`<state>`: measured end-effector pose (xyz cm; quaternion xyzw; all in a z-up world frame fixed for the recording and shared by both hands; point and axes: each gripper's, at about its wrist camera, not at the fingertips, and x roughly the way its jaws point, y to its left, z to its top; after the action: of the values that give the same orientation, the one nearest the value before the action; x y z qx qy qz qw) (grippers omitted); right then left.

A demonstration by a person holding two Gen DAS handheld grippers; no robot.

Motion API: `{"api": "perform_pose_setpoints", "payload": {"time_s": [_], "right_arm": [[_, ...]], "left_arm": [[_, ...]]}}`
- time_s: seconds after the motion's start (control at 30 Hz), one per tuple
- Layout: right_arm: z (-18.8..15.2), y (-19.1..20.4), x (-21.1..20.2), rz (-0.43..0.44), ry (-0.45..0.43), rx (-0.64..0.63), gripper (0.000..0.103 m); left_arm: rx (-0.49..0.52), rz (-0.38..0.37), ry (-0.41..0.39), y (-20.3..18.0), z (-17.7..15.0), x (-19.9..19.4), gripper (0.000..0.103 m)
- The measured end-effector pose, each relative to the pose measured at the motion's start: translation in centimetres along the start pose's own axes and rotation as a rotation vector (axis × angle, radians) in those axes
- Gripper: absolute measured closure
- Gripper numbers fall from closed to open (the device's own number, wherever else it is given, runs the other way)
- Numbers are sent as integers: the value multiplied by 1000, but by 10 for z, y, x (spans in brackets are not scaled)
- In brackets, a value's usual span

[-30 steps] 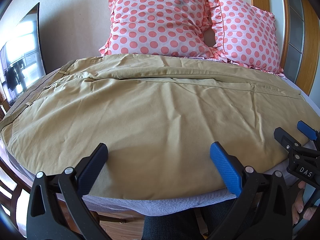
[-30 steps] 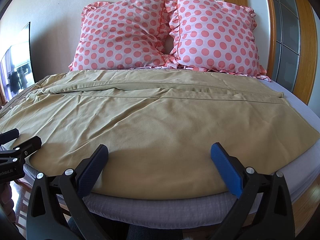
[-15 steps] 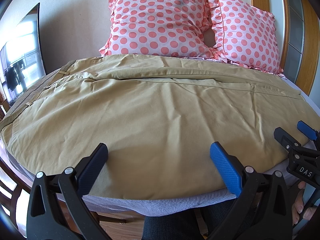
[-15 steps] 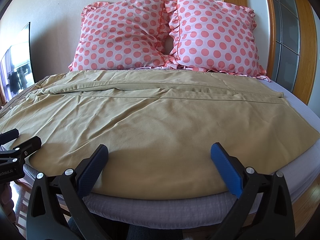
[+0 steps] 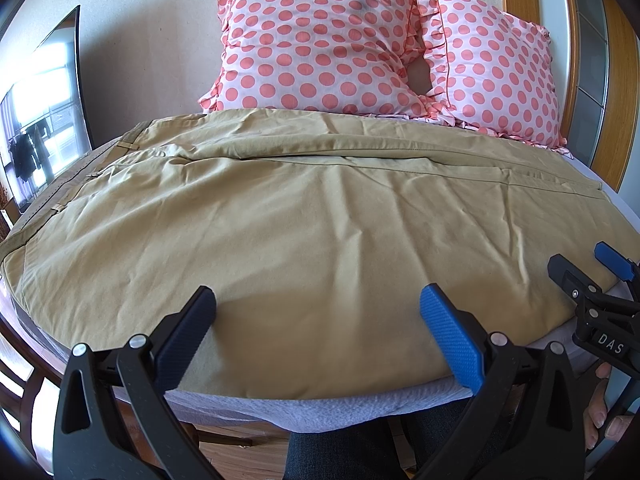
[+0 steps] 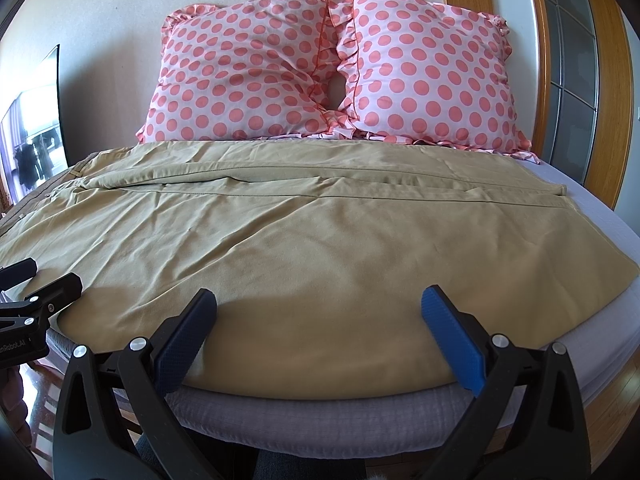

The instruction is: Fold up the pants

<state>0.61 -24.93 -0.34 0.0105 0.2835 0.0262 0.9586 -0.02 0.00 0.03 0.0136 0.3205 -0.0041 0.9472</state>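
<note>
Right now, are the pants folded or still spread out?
Spread out. The pants lie flat across the bed, both legs side by side, waistband at the left; no fold made yet.

White letters "DAS" show on the black body of the right gripper (image 5: 582, 264), seen at the edge of the left wrist view. A partly cut-off white label — "nRobot.AI" — runs along the body of the left gripper (image 6: 38, 278) in the right wrist view.
</note>
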Motion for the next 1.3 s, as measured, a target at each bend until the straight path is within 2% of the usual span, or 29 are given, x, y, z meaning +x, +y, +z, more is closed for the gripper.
{"api": "perform_pose_setpoints", "payload": {"time_s": [0.57,0.77,0.87,0.93,1.0,1.07,1.13,1.2,1.27,1.3], "right_arm": [[0,0,0,0,-3,0,1],[-6,-2,-9,10,-68,-4,1],[3,-8,-1,49,-24,-9,1],[27,-27,-4,79,-41,43,1],[64,-57,-6,30,-66,107,1],[102,-88,8,-24,-42,173,1],[139,-125,37,-90,4,261,1],[168,-157,73,-207,50,330,2],[192,-187,113,-324,100,381,27],[201,-200,134,-370,130,407,29]], "left_arm": [[0,0,-1,0,0,0,2],[5,-6,41,1,5,2,2],[-8,-41,76,6,9,1,2],[-51,-107,71,16,16,-2,2],[-100,-145,40,29,27,-5,2],[-130,-135,2,36,42,-6,2],[-150,-120,-29,43,55,-5,2],[-168,-117,-41,48,66,-1,2],[-178,-120,-45,52,74,3,2],[-177,-118,-48,53,77,5,2]]}}
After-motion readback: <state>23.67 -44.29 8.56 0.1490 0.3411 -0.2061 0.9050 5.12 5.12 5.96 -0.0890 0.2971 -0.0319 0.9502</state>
